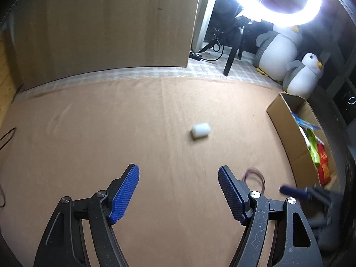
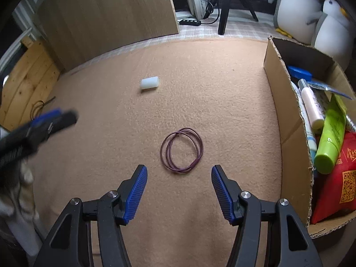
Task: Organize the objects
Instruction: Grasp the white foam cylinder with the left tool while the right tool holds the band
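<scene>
The left gripper [image 1: 178,191] hangs above the tan felt-like mat [image 1: 133,133] with its blue ribbed fingers [image 1: 125,194] spread wide and nothing between them. Ahead of it, out in the middle of the mat, lies a small white rounded plastic block [image 1: 200,130] on its side, well apart from the fingertips. The right gripper [image 2: 179,190] is likewise wide open and empty; just beyond its tips rests a coil of thin purple wire loops [image 2: 182,149], flat on the mat and touching neither finger. In the right wrist view the same white block [image 2: 149,82] sits farther off, up and to the left of the coil. Along the mat's right edge stands an open brown cardboard box [image 2: 287,111] already holding several things — a lime-green squeeze tube [image 2: 329,142], a pale pink tube with a silver cap [image 2: 310,102], a red printed pouch with a QR code [image 2: 338,182] and a blue flat item [image 2: 299,71]. Behind the box two grey-and-white plush penguins [image 1: 289,60] sit side by side. A bright ring light [image 1: 278,11] glares at the top of the left wrist view, and a plain wooden board [image 1: 106,26] stands upright at the mat's far edge.
</scene>
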`<act>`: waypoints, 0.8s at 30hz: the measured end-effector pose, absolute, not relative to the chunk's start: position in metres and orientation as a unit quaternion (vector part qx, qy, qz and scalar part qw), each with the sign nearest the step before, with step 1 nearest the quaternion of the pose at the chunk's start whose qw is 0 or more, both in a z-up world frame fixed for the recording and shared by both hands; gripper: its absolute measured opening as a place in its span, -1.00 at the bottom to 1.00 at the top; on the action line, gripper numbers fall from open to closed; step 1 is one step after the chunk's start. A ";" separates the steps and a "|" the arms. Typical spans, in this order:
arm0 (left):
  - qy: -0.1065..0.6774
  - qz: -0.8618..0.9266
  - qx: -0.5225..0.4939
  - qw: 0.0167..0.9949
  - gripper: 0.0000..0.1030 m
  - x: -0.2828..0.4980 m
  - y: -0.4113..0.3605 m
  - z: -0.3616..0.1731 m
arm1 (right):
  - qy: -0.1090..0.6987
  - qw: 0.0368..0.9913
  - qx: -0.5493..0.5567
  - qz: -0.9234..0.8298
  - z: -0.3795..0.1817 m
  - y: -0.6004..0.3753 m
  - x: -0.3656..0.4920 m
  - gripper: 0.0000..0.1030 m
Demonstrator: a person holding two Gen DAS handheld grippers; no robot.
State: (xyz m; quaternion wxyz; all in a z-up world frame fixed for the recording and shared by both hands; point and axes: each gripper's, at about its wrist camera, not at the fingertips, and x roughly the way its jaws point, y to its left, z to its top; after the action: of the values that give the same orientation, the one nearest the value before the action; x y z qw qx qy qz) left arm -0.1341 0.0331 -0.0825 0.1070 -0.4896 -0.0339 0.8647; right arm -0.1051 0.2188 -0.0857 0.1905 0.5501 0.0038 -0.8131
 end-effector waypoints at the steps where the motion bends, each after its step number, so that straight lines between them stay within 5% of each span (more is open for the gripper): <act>1: -0.035 0.863 -0.492 0.108 0.49 -0.140 0.037 -0.086 | 0.007 0.189 0.550 -0.814 -0.088 0.216 -0.105 0.09; 24: -0.002 0.856 -0.508 0.097 0.39 -0.213 0.100 -0.146 | 0.014 0.181 0.529 -0.829 -0.110 0.224 -0.121 0.09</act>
State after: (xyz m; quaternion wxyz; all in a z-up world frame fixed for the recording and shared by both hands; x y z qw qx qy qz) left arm -0.2129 0.1004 -0.1465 0.0974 -0.5083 -0.0017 0.8556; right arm -0.1212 0.2241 -0.1099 0.1813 0.5293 0.0140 -0.8287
